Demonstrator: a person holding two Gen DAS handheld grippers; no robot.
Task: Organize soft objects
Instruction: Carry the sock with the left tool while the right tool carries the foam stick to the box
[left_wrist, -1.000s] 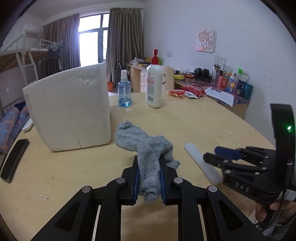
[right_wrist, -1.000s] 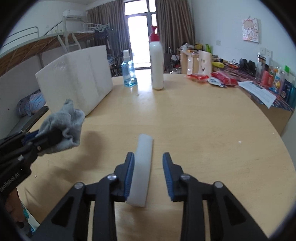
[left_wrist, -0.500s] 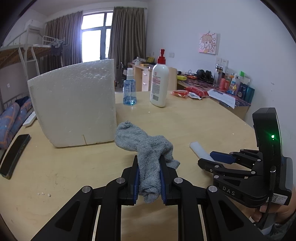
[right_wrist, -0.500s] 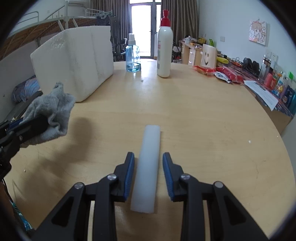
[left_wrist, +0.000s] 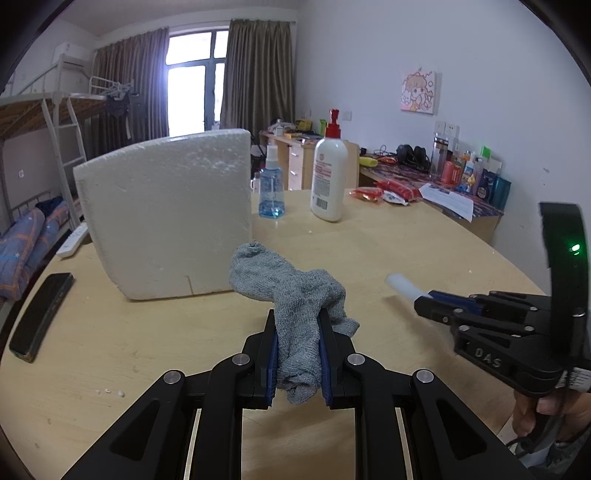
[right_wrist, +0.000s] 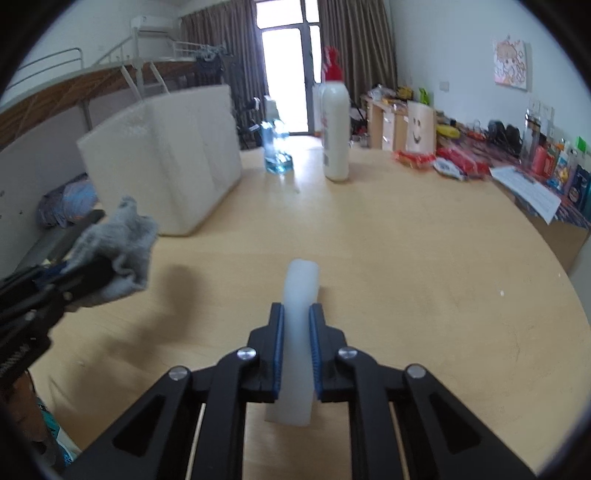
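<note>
1. Sock (left_wrist: 295, 295), grey and crumpled, is clamped between the blue pads of the left hand-held gripper (left_wrist: 298, 354); its toe end flops forward toward 12 o'clock, above the worktop (left_wrist: 406, 251).
2. A white foam strip (right_wrist: 300, 332) is pinched by the right hand-held gripper (right_wrist: 297, 354), whose jaws have just closed onto it; the strip sticks out past the fingertips toward 12 o'clock and hangs out behind them toward 6.
3. In the left wrist view the right hand-held gripper sits at 3 o'clock from the sock, with the strip's tip showing at its nose.
4. A big white foam block (left_wrist: 166, 218) stands upright on the worktop at 11 o'clock from the sock, near it.
5. Farther back, at 12 to 1 o'clock, stand a blue spray bottle (left_wrist: 271, 188) and a white pump bottle (left_wrist: 328, 177), side by side but apart.
6. A black phone (left_wrist: 40, 314) lies at 9 o'clock near the worktop's edge.
</note>
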